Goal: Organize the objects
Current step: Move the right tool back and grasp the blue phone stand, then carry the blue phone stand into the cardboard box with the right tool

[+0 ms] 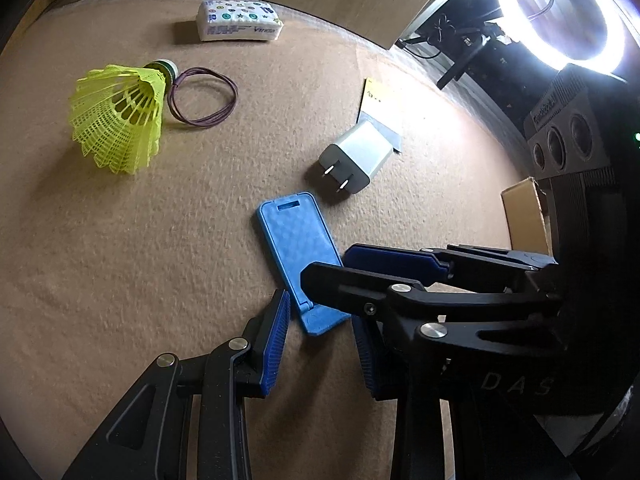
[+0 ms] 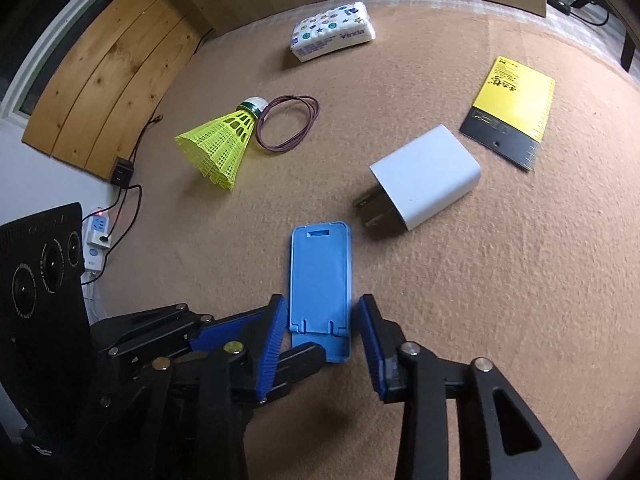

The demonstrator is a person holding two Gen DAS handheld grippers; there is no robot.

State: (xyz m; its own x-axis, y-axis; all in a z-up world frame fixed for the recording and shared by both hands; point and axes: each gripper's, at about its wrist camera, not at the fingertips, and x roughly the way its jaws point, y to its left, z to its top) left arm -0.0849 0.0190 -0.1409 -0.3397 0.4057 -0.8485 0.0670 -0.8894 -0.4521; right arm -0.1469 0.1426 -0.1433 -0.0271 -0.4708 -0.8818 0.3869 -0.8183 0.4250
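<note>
Both grippers are hovering over a blue phone stand (image 2: 320, 292) lying flat on the tan mat (image 2: 480, 320). The left gripper (image 1: 320, 344) is keeping its fingers apart around the stand's near end; the right gripper (image 2: 320, 344) is straddling the same end, pads just beside its edges, not pressing.

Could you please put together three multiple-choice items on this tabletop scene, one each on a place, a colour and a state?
1. What lies right beside the shuttlecock's cork end?
A. charger
B. hair tie loop
C. yellow card

2. What colour is the shuttlecock's skirt?
A. white
B. blue
C. yellow

3. How does the white charger lie?
A. on its side, prongs level
B. upright on its prongs
C. plugged into a socket

Answers: B, the hair tie loop sits at the shuttlecock cork; C, its skirt is yellow; A, the charger lies flat on the carpet.
</note>
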